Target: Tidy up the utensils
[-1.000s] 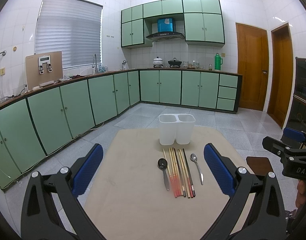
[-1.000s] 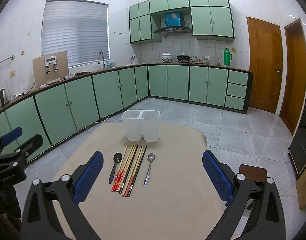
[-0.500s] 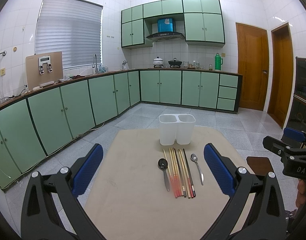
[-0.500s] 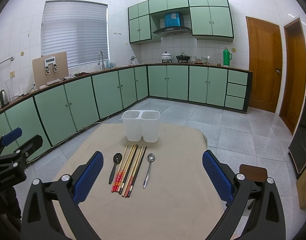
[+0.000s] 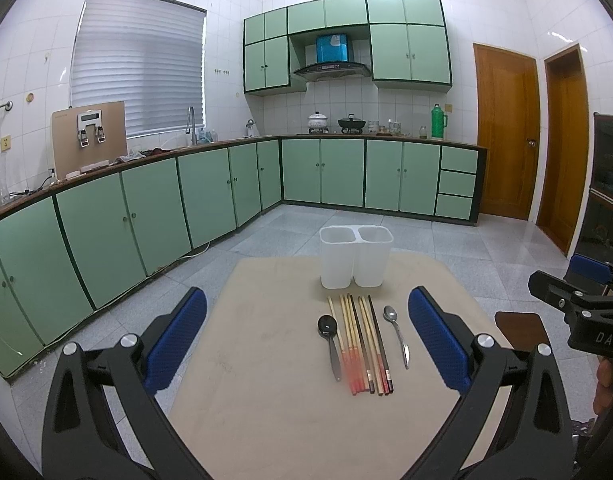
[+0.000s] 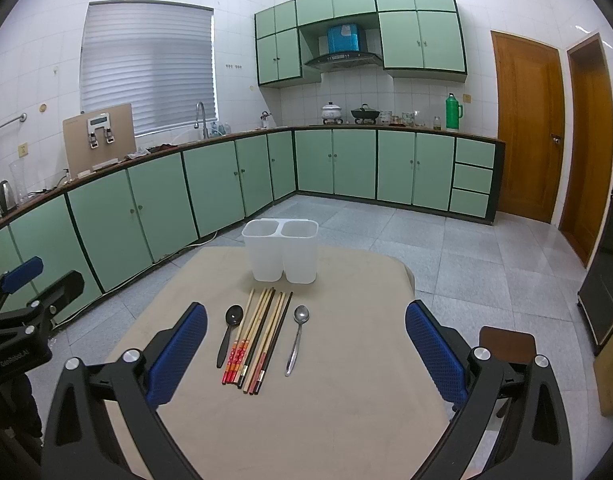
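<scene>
A white two-compartment holder (image 5: 355, 256) (image 6: 281, 250) stands empty at the far side of the beige table (image 5: 266, 360) (image 6: 346, 400). In front of it lie a black spoon (image 5: 330, 338) (image 6: 229, 332), several chopsticks (image 5: 362, 344) (image 6: 258, 336) side by side, and a metal spoon (image 5: 397, 334) (image 6: 296, 338). My left gripper (image 5: 306, 336) is open and empty, held above the table short of the utensils. My right gripper (image 6: 306, 340) is open and empty too, at about the same distance. Each gripper shows at the edge of the other's view.
Green kitchen cabinets (image 5: 146, 220) run along the left and back walls. A brown stool (image 6: 506, 344) stands at the table's right. Two wooden doors (image 5: 506, 136) are at the right. Tiled floor surrounds the table.
</scene>
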A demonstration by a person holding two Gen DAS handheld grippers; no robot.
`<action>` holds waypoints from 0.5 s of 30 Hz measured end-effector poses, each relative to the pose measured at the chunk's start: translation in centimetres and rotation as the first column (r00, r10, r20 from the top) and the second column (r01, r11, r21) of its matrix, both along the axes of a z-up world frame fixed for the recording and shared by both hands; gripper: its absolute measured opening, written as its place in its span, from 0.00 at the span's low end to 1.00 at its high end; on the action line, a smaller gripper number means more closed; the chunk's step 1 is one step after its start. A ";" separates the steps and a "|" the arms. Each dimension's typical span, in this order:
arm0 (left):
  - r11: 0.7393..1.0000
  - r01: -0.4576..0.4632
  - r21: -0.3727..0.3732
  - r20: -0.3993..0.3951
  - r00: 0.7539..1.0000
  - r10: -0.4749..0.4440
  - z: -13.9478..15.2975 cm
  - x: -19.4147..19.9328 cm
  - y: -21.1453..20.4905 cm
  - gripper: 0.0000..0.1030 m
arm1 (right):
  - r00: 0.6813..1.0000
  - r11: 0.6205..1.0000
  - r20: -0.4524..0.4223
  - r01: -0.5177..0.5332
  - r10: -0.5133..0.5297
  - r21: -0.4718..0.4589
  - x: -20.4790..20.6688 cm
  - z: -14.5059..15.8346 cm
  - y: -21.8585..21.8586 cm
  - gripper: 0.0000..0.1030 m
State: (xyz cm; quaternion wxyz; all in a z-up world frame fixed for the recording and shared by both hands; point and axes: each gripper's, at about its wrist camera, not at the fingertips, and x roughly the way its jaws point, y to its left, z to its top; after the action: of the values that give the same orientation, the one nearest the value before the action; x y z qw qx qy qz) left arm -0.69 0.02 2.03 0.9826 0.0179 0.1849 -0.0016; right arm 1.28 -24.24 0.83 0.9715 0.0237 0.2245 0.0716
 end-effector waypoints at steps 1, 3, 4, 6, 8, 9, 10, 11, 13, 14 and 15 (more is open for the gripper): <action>1.000 -0.001 0.000 -0.001 1.000 0.001 -0.1 0.0 0.1 0.95 | 1.000 1.000 -0.001 0.000 0.000 0.000 0.2 0.0 0.1 0.94; 1.000 0.000 0.000 -0.002 1.000 0.000 -0.1 0.0 0.2 0.95 | 1.000 1.000 -0.003 0.001 -0.001 0.002 0.3 0.2 -0.1 0.94; 1.000 0.000 0.000 -0.004 1.000 0.000 0.0 0.0 0.3 0.95 | 1.000 1.000 -0.003 0.002 -0.002 0.002 0.4 0.1 -0.1 0.94; 1.000 -0.001 0.000 -0.008 1.000 0.001 -0.3 0.2 0.5 0.95 | 1.000 1.000 -0.006 0.002 -0.002 0.004 0.2 0.0 -0.4 0.94; 1.000 -0.002 0.001 -0.012 1.000 0.002 -0.6 0.5 0.6 0.95 | 1.000 1.000 -0.013 0.005 -0.005 0.004 0.1 -0.3 -0.3 0.94; 1.000 -0.001 0.005 -0.016 1.000 0.001 -0.9 0.8 0.4 0.95 | 1.000 1.000 -0.016 0.005 -0.004 0.003 0.3 -0.3 -0.3 0.94; 1.000 0.000 0.008 -0.018 1.000 0.001 -1.0 1.0 0.5 0.95 | 1.000 1.000 -0.018 0.004 -0.004 0.000 0.4 -0.4 -0.2 0.94; 1.000 -0.001 0.013 -0.022 1.000 0.001 -1.2 1.4 0.5 0.95 | 1.000 1.000 -0.020 0.004 -0.004 -0.004 0.7 -0.5 -0.2 0.94; 1.000 -0.002 0.017 -0.041 0.999 0.002 -1.9 2.4 0.8 0.95 | 1.000 1.000 -0.030 0.006 -0.006 -0.013 1.5 -0.8 -0.1 0.94; 1.000 -0.003 0.016 -0.050 0.999 0.004 -2.1 3.0 1.0 0.95 | 0.999 1.000 -0.039 0.006 -0.006 -0.016 2.2 -1.1 0.0 0.94; 1.000 -0.005 0.017 -0.061 0.998 0.006 -2.5 3.6 1.2 0.95 | 0.999 1.000 -0.047 0.004 -0.005 -0.016 2.7 -1.4 0.0 0.94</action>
State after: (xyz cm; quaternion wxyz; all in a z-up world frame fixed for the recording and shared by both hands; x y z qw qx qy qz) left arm 2.92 1.21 -0.46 0.9763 0.0256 0.2150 0.0022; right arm 3.97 -24.28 -0.52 0.9664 0.0184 0.2476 0.0671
